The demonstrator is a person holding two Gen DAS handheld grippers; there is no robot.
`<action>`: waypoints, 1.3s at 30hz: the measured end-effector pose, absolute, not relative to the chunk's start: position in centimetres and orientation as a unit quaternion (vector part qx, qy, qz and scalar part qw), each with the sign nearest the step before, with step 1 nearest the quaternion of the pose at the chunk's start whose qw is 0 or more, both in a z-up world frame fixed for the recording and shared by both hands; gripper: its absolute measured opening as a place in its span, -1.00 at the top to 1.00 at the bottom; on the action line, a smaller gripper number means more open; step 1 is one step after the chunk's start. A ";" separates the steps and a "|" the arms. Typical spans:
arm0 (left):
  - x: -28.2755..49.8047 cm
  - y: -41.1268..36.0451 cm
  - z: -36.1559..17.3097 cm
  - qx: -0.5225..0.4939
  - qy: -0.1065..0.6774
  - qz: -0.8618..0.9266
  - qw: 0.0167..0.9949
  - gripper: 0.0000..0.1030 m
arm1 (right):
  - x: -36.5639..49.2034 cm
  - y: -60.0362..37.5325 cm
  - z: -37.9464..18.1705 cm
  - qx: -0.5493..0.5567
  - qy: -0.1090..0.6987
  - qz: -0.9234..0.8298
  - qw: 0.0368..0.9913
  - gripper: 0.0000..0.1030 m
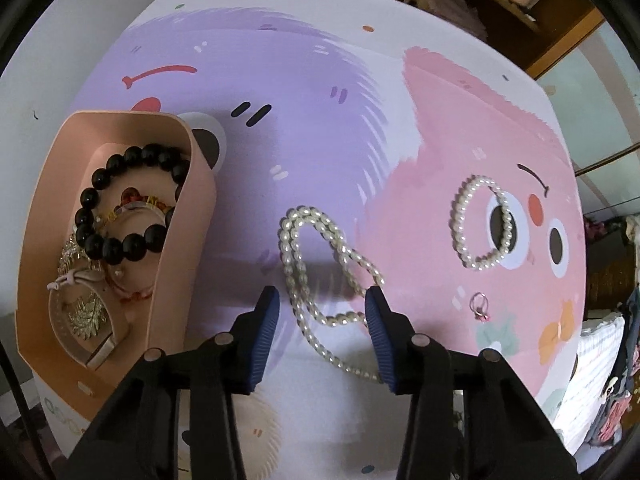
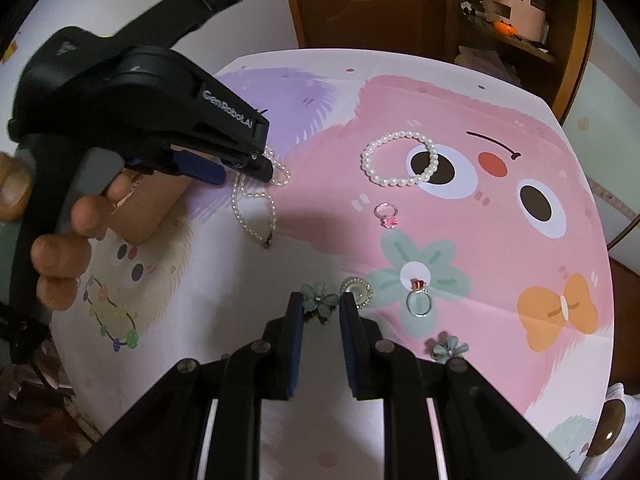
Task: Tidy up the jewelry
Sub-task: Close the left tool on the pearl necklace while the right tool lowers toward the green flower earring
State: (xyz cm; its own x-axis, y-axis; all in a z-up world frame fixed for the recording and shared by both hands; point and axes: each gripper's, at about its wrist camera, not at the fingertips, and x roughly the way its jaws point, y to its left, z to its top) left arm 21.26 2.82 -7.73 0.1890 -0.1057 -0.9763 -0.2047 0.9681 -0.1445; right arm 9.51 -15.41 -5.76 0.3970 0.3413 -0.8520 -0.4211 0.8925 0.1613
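Observation:
A long pearl necklace [image 1: 294, 268] lies looped on the cartoon tablecloth. My left gripper [image 1: 323, 300] points down over it, open, its blue pads on either side of the strand without pressing it. From the right wrist view a hand holds that left gripper [image 2: 262, 170] over the necklace [image 2: 274, 216]. My right gripper [image 2: 323, 304] hovers low near the front edge, its jaws a narrow gap apart with nothing pinched. A teal flower earring [image 2: 320, 300] lies just beyond its tips. At the left stands a pink box [image 1: 196, 216] holding a black bead bracelet [image 1: 134, 244] and other pieces.
A pearl bracelet [image 2: 366, 160] and a pink-stone ring [image 2: 387, 216] lie on the pink part of the cloth. A round pearl-rimmed brooch [image 2: 358, 290], a red-stone ring [image 2: 419, 300] and a second teal flower [image 2: 450, 348] lie near the right gripper. A wooden door stands behind.

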 end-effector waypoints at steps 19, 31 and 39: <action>24.0 0.7 -8.8 -0.081 0.659 0.047 0.747 0.81 | 9.5 -16.9 -5.6 -0.010 0.502 0.230 0.834 0.66; 22.0 1.4 -5.6 -0.104 0.632 0.016 0.768 1.00 | 8.9 -16.9 -4.5 -0.004 0.491 0.231 0.840 0.66; 22.7 1.3 -6.9 -0.118 0.641 0.026 0.758 0.03 | 8.5 -17.4 -4.4 -0.005 0.490 0.232 0.840 0.66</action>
